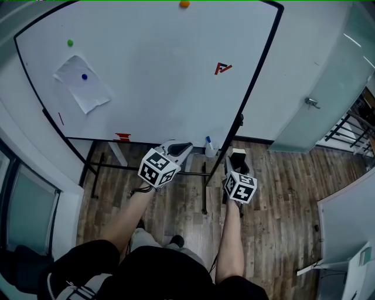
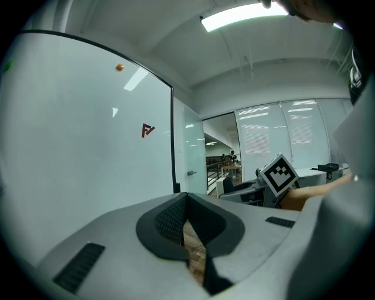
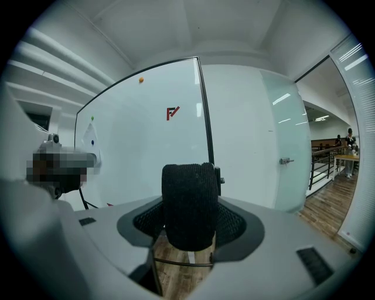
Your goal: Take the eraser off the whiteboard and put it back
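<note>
The whiteboard (image 1: 152, 70) stands on a wheeled frame straight ahead of me. A black, rough-textured eraser (image 3: 188, 193) sits upright between the pads of my right gripper (image 3: 188, 225), which is shut on it and held off the board near its right edge. In the head view the right gripper (image 1: 237, 159) hovers below the board's lower right corner. My left gripper (image 1: 177, 150) is below the board's bottom edge; in the left gripper view its pads (image 2: 176, 221) meet at the tips with nothing between them.
On the board are a paper sheet (image 1: 82, 85) under a blue magnet, a green magnet (image 1: 70, 43), an orange magnet (image 1: 184, 4) and a red logo (image 1: 222, 68). A red item (image 1: 123, 137) and a blue-capped marker (image 1: 209, 145) sit at its bottom edge. A glass door (image 1: 328, 88) is at the right.
</note>
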Available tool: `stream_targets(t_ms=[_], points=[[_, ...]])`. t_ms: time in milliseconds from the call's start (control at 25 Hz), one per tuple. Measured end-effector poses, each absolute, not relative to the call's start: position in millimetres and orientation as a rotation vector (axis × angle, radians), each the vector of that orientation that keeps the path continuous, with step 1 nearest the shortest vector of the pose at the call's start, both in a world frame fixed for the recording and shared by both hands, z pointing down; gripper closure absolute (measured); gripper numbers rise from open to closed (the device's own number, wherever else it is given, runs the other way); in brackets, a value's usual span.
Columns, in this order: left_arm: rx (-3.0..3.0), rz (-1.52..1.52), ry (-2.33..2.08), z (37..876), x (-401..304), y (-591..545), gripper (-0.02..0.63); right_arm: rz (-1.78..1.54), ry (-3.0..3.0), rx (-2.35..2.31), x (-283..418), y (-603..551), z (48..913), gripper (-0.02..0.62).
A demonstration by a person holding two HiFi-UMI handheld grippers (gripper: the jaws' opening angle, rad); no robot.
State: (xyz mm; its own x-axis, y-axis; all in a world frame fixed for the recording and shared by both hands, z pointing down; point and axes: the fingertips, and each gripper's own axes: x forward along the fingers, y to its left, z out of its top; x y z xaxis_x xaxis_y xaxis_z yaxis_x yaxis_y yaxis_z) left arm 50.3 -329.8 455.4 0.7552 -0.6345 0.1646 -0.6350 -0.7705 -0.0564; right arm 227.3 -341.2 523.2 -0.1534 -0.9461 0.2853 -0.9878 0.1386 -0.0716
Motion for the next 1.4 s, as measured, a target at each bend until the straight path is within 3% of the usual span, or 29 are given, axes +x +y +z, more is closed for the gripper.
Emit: stream_targets(t_ms=[1400], points=[[2.905,0.254,-1.18,446.4,10.1,-376.2,0.588,0.291,-2.304,1.809,185.0,-401.1,503.3,0.344]])
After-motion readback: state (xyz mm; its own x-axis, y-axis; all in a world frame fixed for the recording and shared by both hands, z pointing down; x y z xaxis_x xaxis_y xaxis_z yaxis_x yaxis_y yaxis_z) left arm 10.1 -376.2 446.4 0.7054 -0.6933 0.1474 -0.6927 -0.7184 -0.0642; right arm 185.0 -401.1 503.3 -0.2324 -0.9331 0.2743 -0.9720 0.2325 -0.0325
